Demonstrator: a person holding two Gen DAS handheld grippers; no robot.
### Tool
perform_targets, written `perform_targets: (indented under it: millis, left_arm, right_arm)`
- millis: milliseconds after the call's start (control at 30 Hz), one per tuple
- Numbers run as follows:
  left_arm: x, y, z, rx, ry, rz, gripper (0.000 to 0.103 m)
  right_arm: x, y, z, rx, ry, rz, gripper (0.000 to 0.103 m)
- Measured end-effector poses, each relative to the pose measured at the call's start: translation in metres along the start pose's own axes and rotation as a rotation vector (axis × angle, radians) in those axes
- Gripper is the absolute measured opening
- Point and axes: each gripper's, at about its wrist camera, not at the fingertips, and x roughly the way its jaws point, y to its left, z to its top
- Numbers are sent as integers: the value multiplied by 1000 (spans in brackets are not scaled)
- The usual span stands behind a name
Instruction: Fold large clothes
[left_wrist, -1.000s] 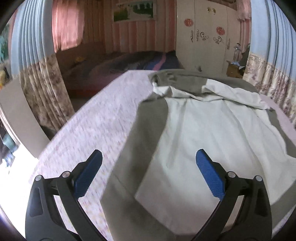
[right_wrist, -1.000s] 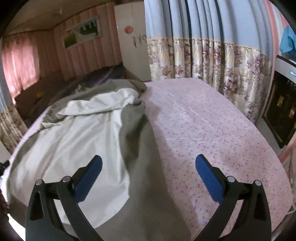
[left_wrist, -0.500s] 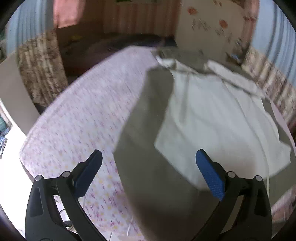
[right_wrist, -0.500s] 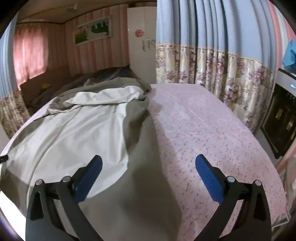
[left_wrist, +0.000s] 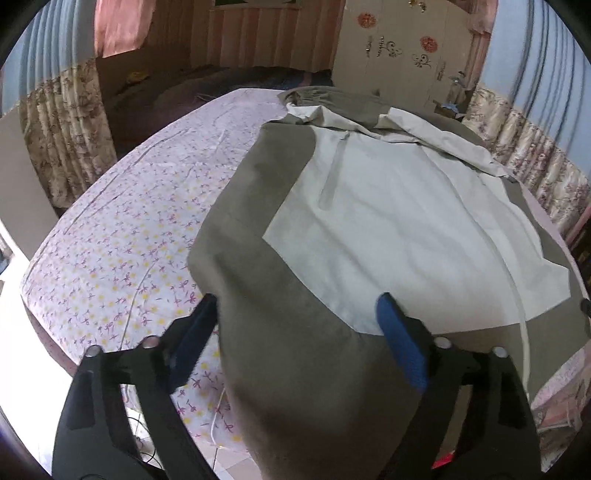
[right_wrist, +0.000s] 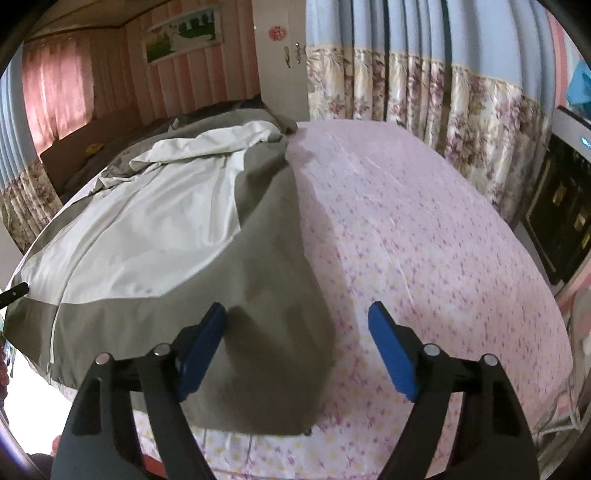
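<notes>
Both grippers have dropped toward the near edge of the bed (left_wrist: 110, 229) over the last second, and each view now looks down on the hem of the jacket (left_wrist: 388, 221) rather than across the room. The jacket lies spread open on the flowered sheet, its pale lining up and its olive outer cloth framing it, the collar bunched toward the far end of the bed.

The left gripper (left_wrist: 295, 332) hangs above the jacket's near left corner with its jaws wide apart and nothing between them; olive cloth fills the gap below. The right gripper (right_wrist: 297, 339) is likewise wide and empty, over the near right corner, where the hem droops past the bed's edge (a loose flap, easy to pinch).

This reads as the approach to a first grasp: no fold is made yet. The next move likely calls for each gripper to close on its own hem corner, and a shallow bite could catch only the outer layer and let the lining slide.
</notes>
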Motion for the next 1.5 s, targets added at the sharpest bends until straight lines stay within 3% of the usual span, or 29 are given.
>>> perform_targets:
  millis: [67,100,200,233,267,333,433,700,933,1133,1500]
  left_arm:
    - [1,-4,-2,11,-14,16,79]
    - [2,-6,-3,19,-22,18,74]
    - [5,-8,-4,42,-40,32,62]
    - [5,-8,-3,39,-45,30,54]
    - [5,-6,-2,33,-47,21,48]
    - [4,1,1,13,-47,-6,19]
    - [0,9,6,-18,-36,-71,6]
    - [-41,-4,56,13,-150,-183,2]
    - [-48,-20,129,8,-248,-188,2]
    - [-22,-36,187,30,-260,-178,2]
    - [63,-40,318,77,-229,-72,1]
  right_arm:
    - [3,-1,-7,25,7,16,75]
    - [6,-2,-9,39,9,30,67]
    - [10,-2,-16,70,2,75,54]
    - [12,-1,-17,68,5,78,51]
    - [15,1,-19,66,15,96,41]
    - [16,4,-20,48,15,114,26]
    - [8,8,-16,45,-12,144,23]
    - [-29,17,37,76,-190,292,17]
    - [-25,36,106,14,-292,263,15]
    - [1,52,169,-57,-317,225,14]
    - [96,72,326,-136,-274,150,14]
